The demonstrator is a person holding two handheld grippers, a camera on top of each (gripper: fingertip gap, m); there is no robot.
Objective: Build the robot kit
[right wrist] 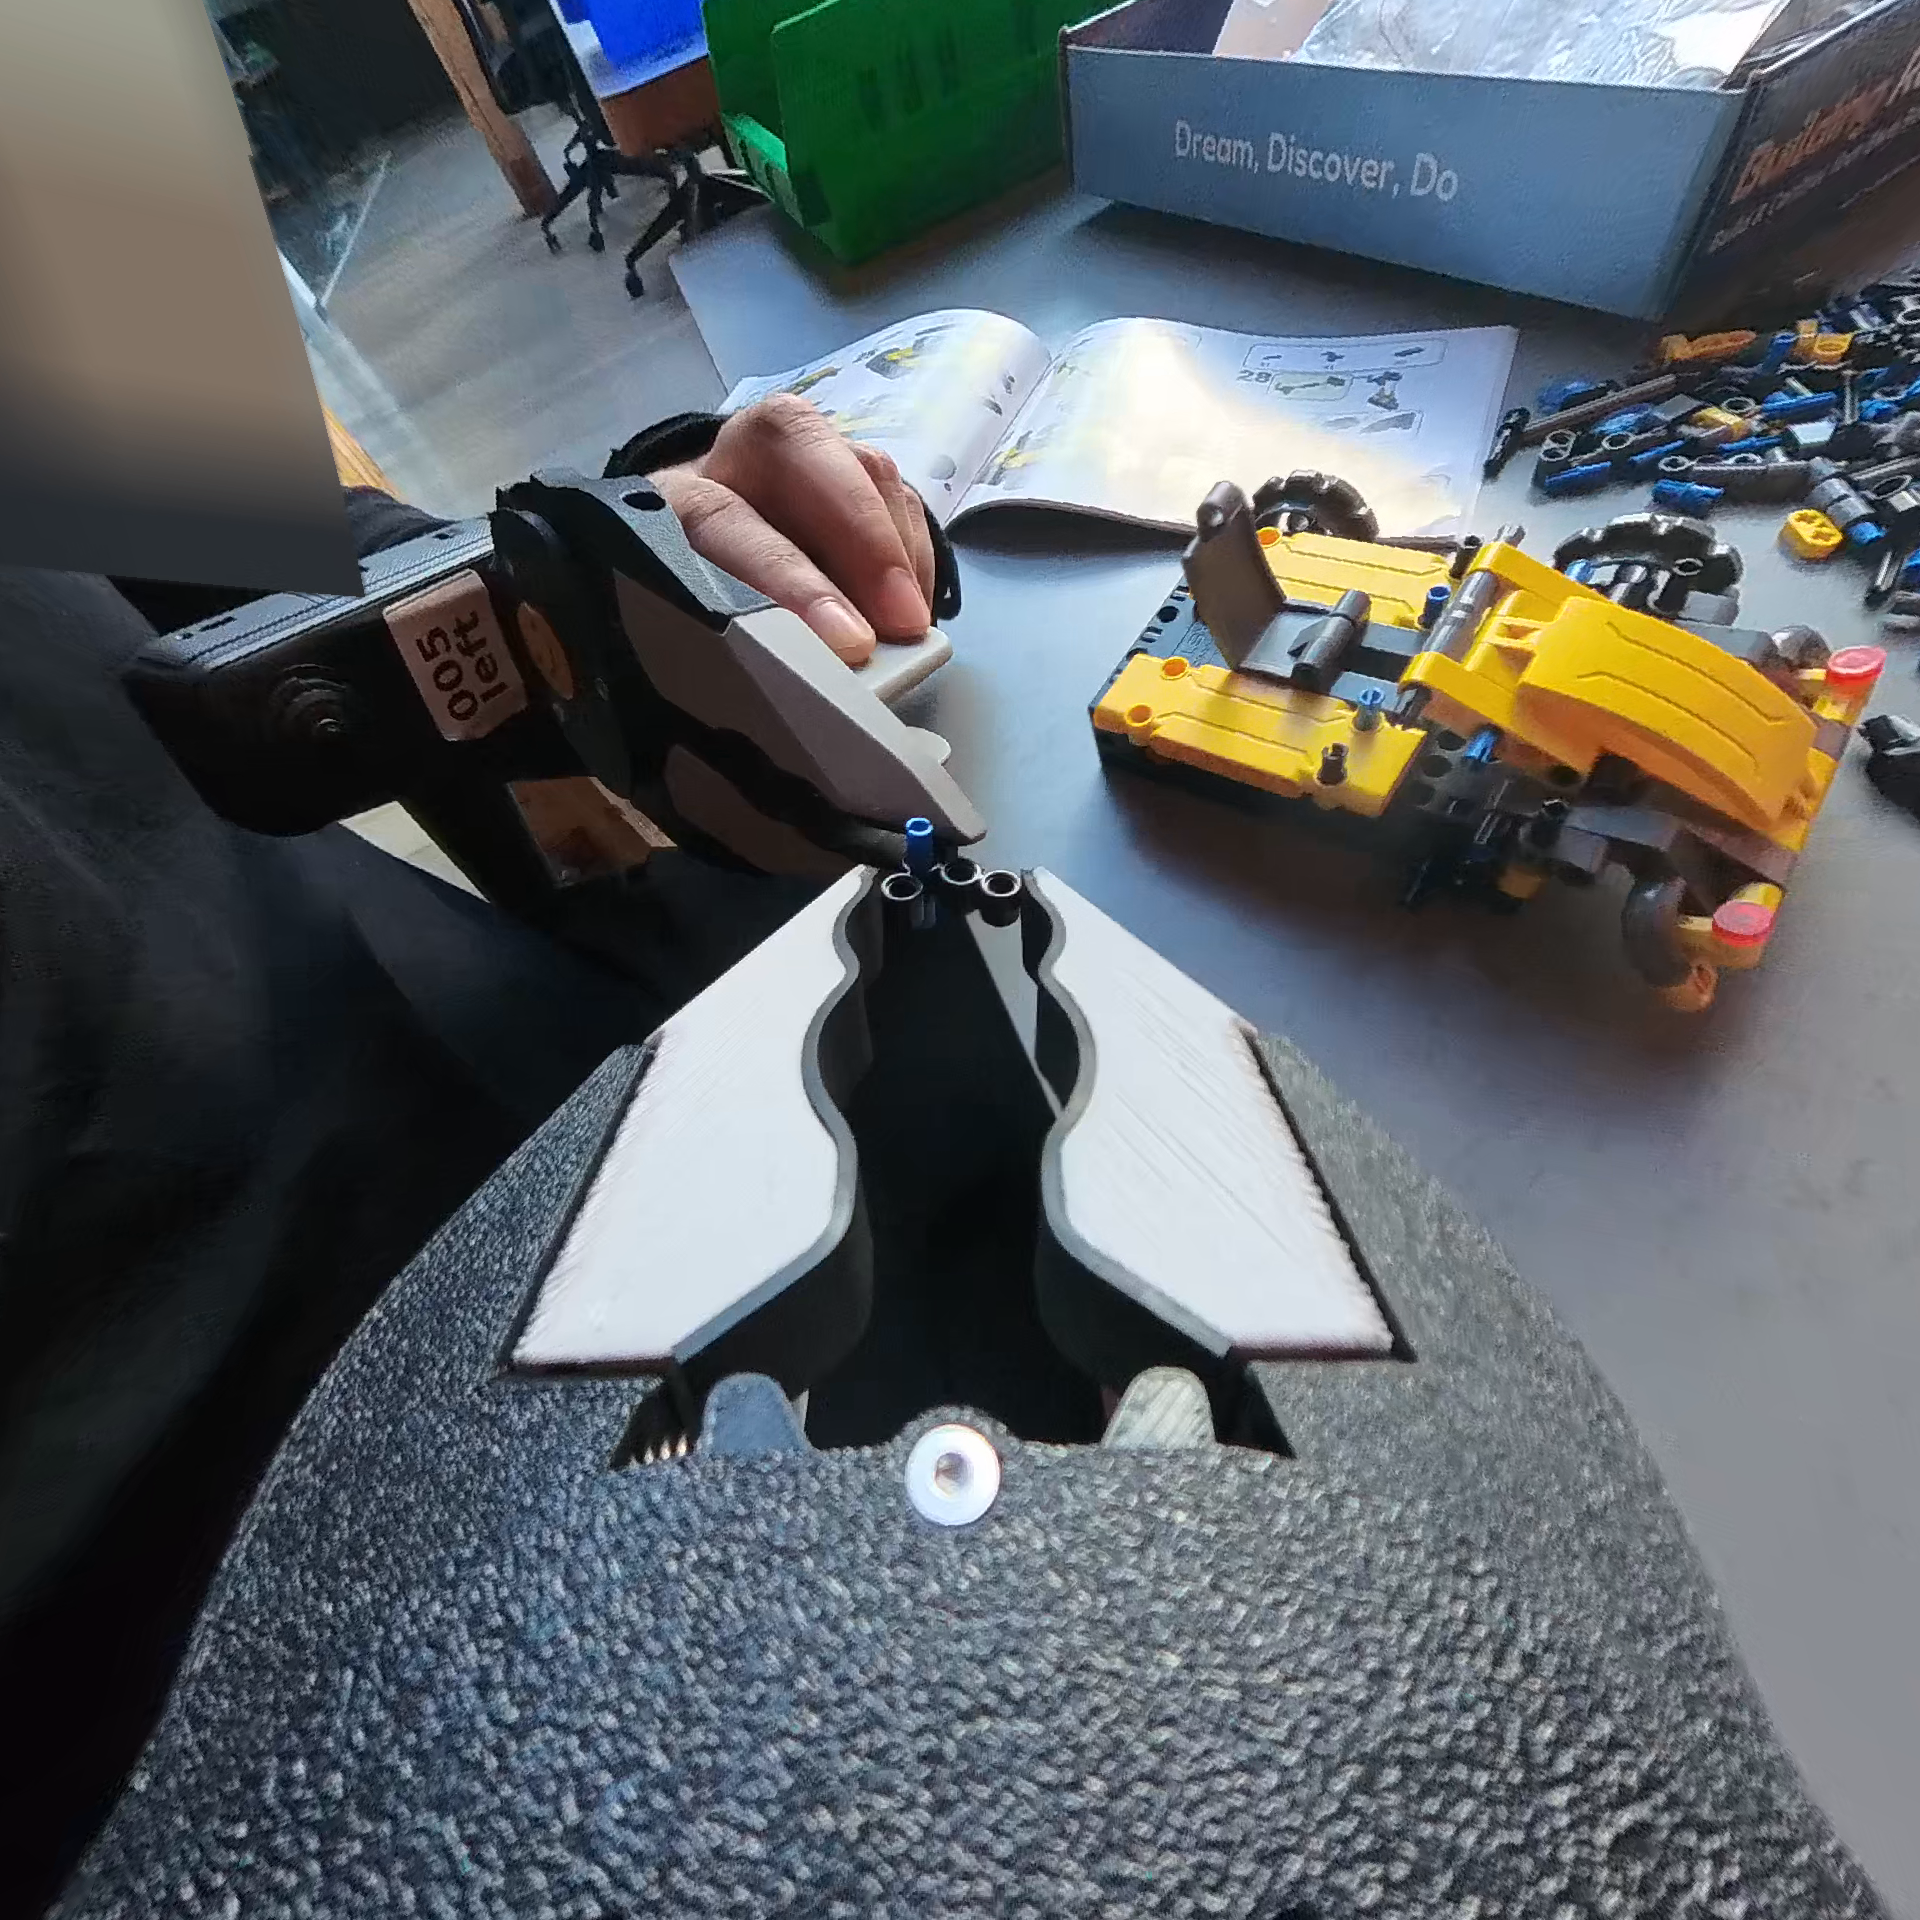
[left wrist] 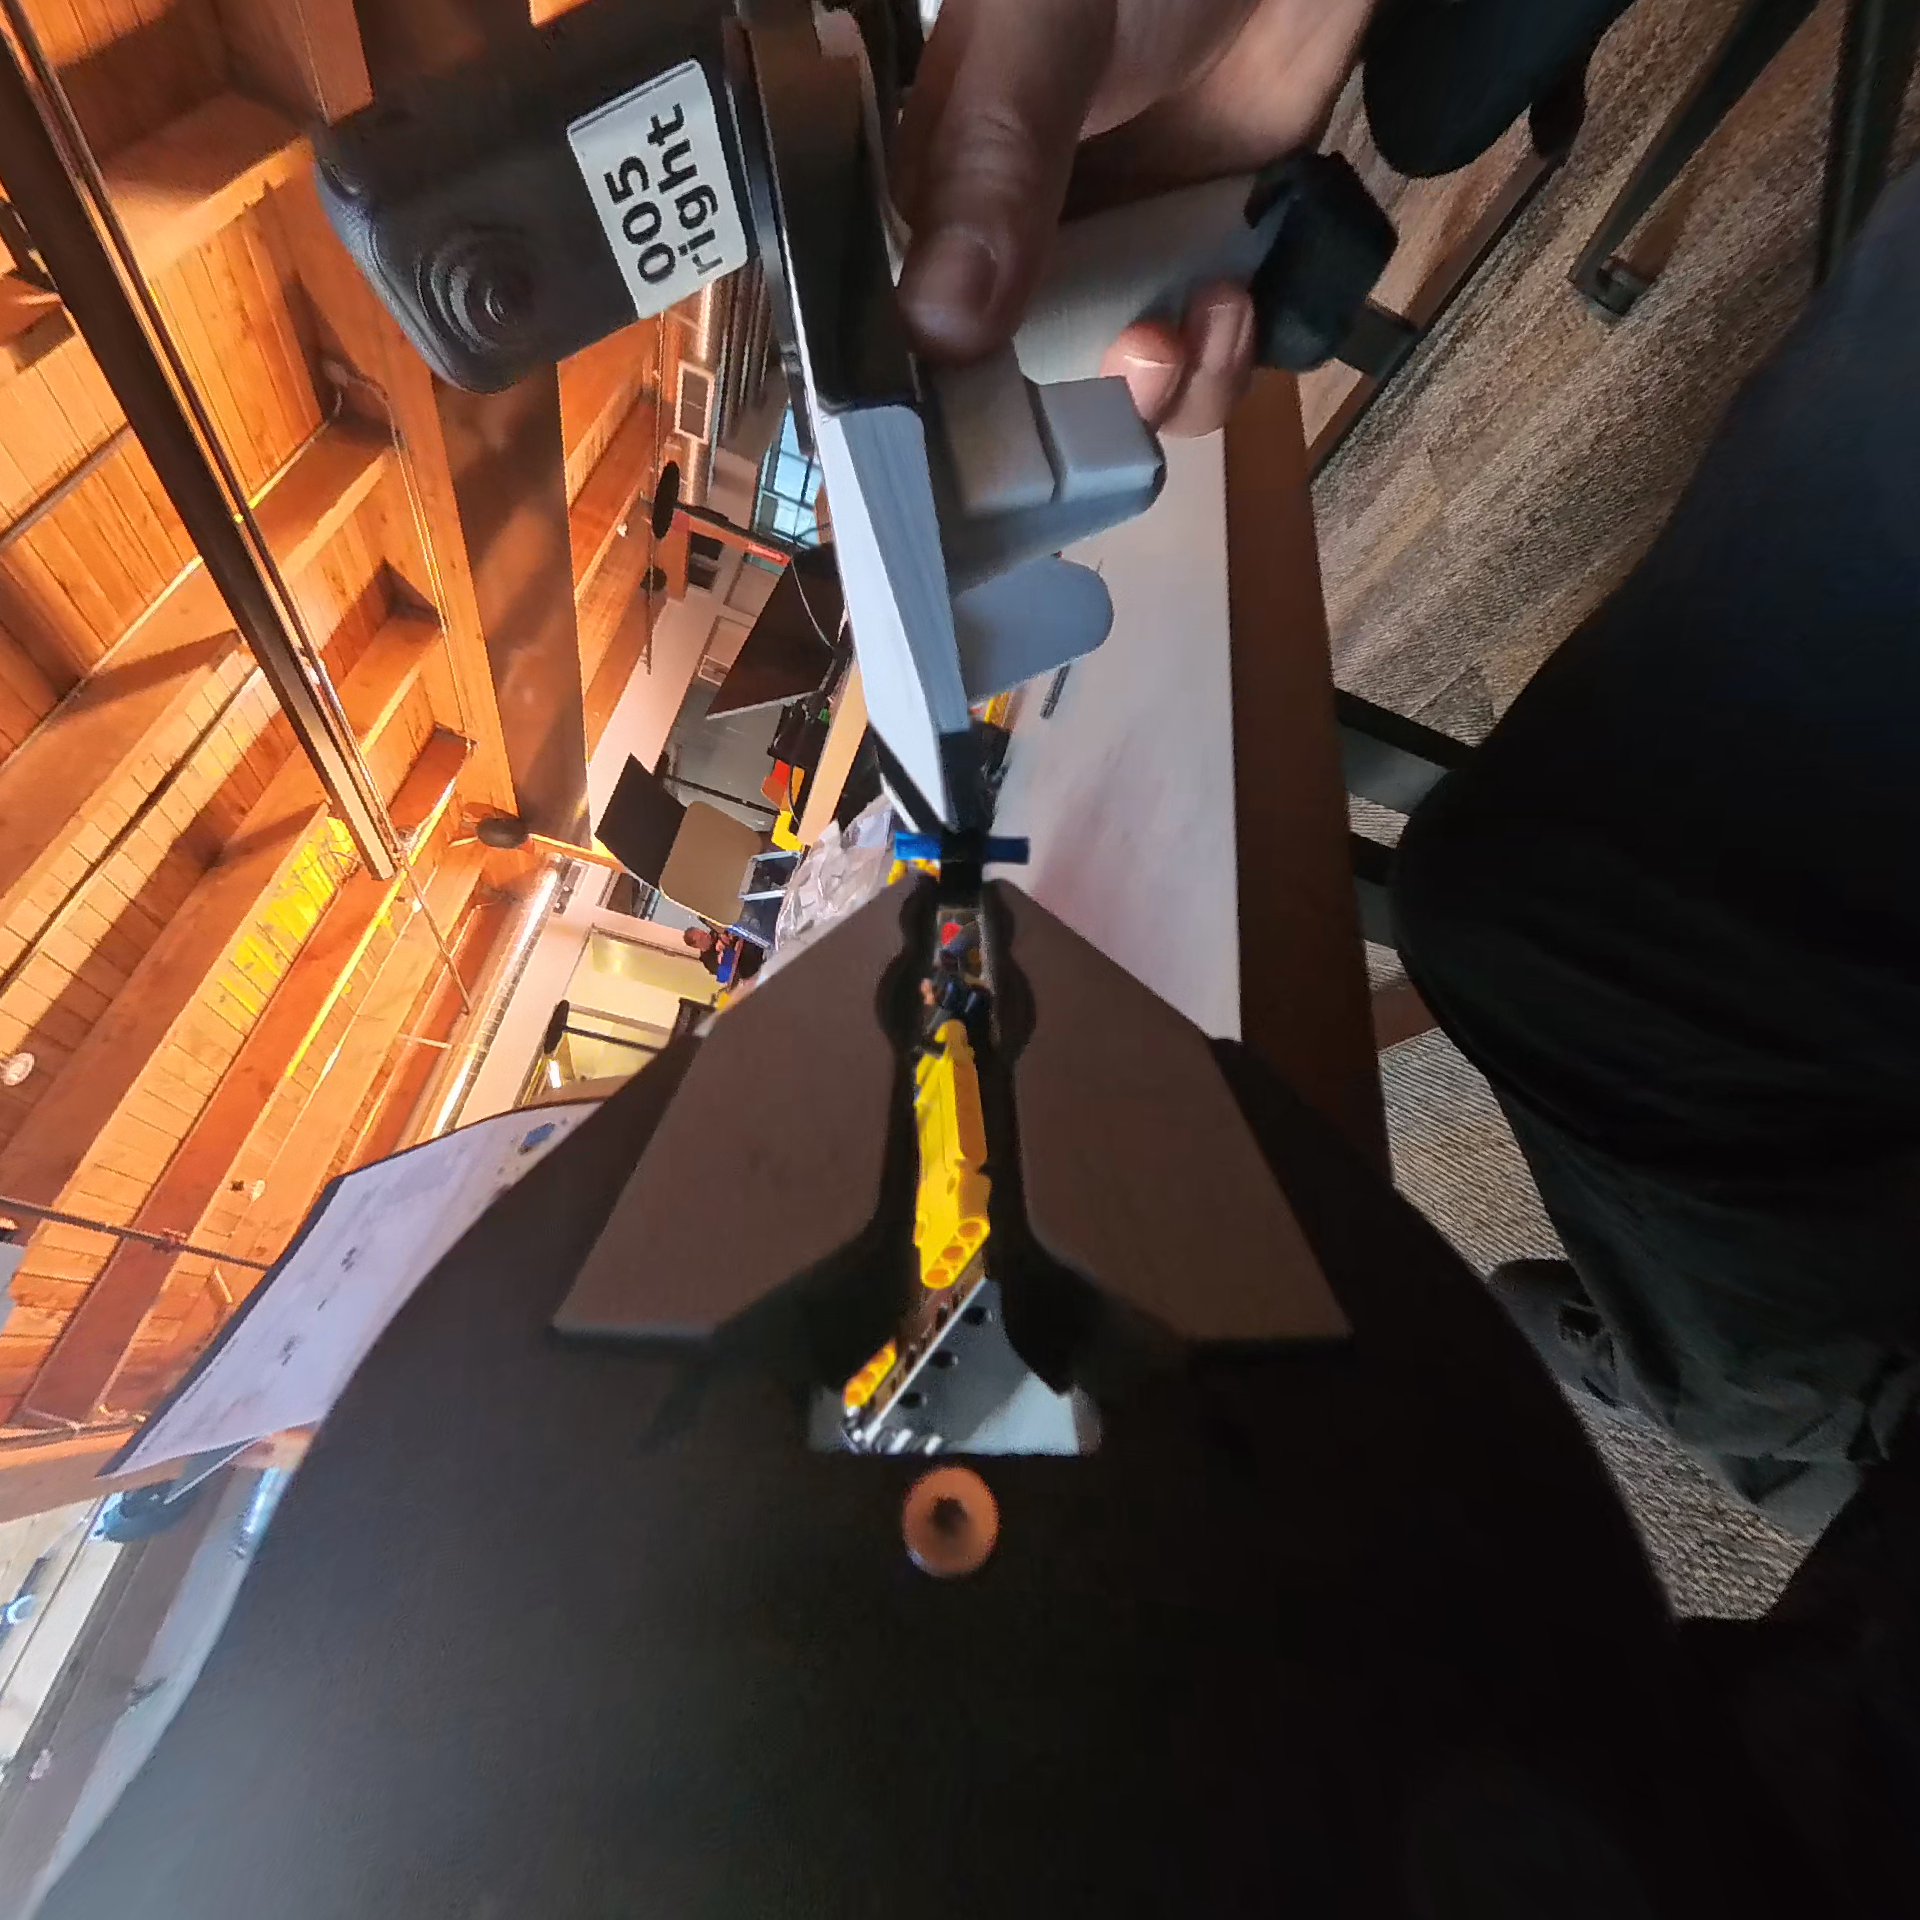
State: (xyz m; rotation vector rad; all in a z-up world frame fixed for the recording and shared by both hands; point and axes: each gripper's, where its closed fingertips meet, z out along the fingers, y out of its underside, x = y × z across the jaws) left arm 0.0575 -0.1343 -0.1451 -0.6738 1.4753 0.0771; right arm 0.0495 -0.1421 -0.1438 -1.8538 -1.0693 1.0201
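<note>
In the right wrist view my right gripper (right wrist: 951,883) is shut on a small black beam (right wrist: 954,876) with three holes, held above the grey table (right wrist: 1507,1195). My left gripper (right wrist: 940,831) comes in from the left, held by a hand (right wrist: 821,520), and is shut on a short blue pin (right wrist: 916,831) that stands at the beam's left hole. In the left wrist view my left gripper (left wrist: 961,891) is nearly closed, with the blue pin (left wrist: 914,847) crosswise at its tips. The right gripper (left wrist: 961,821) meets it from above.
A yellow and grey vehicle model (right wrist: 1455,707) lies on the table to the right. Behind it are an open instruction booklet (right wrist: 1143,416), a pile of loose parts (right wrist: 1714,436), a grey-blue box (right wrist: 1403,156) and a green bin (right wrist: 883,125). A person's dark clothing fills the left. The grippers are tip to tip, or close to it.
</note>
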